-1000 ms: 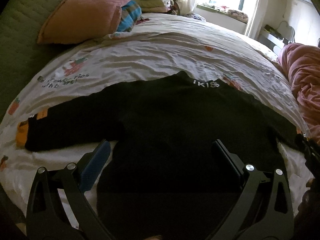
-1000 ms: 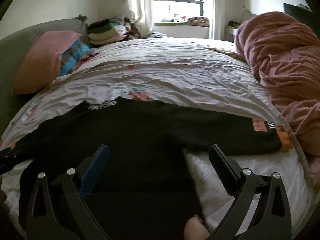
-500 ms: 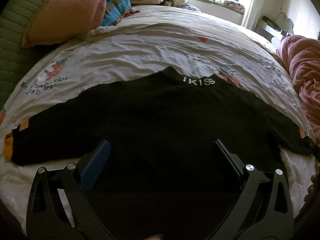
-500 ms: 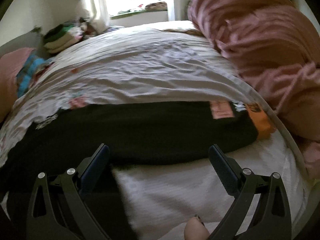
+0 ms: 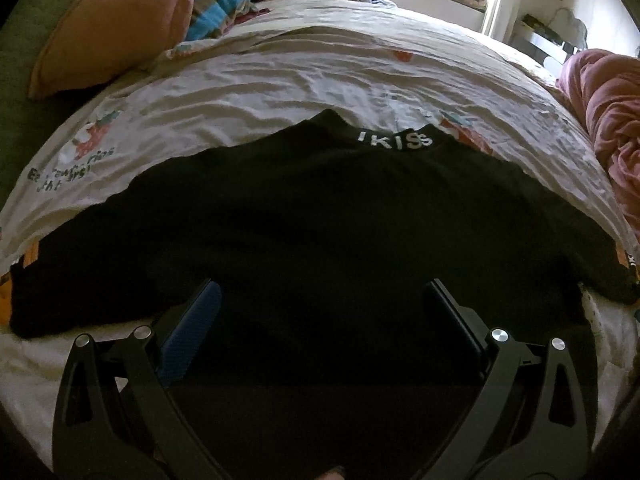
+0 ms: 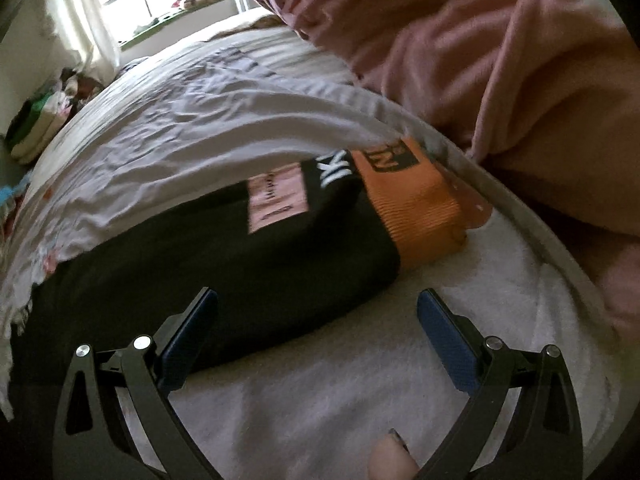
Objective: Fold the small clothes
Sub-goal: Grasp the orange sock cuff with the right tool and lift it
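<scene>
Both tongs (image 5: 322, 312) (image 6: 316, 316) gape over black sweater (image 5: 320, 220), collar pointing away, sleeves spread sideways.

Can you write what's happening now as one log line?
black sweatshirt: flat on bed | left gripper: open, over body | right gripper: open, near orange cuff

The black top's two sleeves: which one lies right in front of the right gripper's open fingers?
The sleeve ending in the orange ribbed cuff, with the pink patch and white logo; the other sleeve lies far off in the left wrist view.
</scene>
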